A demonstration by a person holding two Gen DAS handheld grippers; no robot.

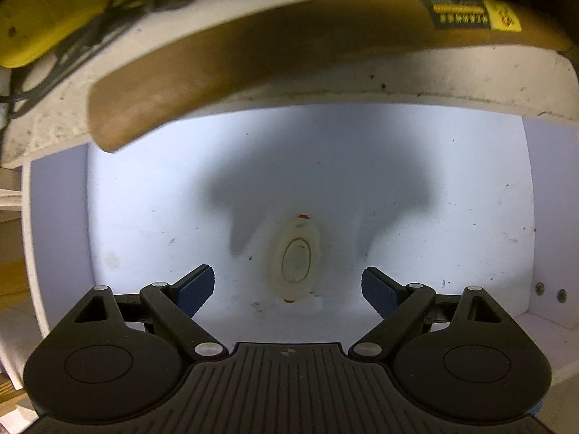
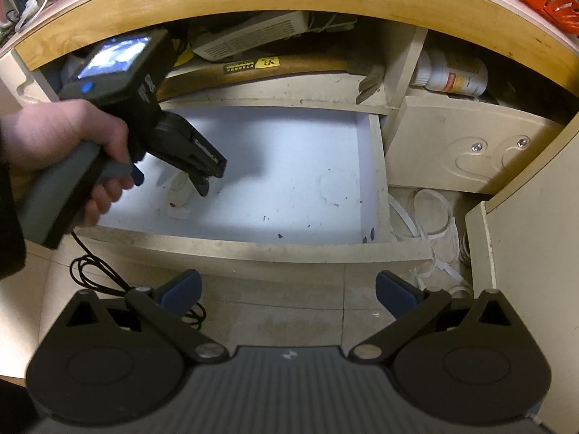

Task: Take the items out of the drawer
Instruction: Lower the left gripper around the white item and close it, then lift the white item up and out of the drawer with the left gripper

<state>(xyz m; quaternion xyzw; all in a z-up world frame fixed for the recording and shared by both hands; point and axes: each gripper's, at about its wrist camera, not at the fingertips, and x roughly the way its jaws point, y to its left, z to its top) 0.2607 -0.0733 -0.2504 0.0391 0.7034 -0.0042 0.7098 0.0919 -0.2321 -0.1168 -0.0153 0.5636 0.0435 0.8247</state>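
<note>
A small white oval item (image 1: 294,258) with orange tips lies on the white floor of the open drawer (image 1: 144,217). My left gripper (image 1: 287,285) is open, reaching down into the drawer, its blue pads on either side of the item and just short of it. In the right wrist view the left gripper (image 2: 208,177) hangs over the same item (image 2: 178,190) near the drawer's left side (image 2: 289,166). My right gripper (image 2: 287,294) is open and empty, held back outside the drawer above the tiled floor.
A wooden-handled hammer (image 2: 275,67) lies on the shelf behind the drawer and shows as a brown handle in the left wrist view (image 1: 253,61). A yellow tool and cables (image 1: 43,11) sit at upper left. A white bottle (image 2: 452,74), white straps (image 2: 430,217) and a cabinet door (image 2: 535,289) are to the right.
</note>
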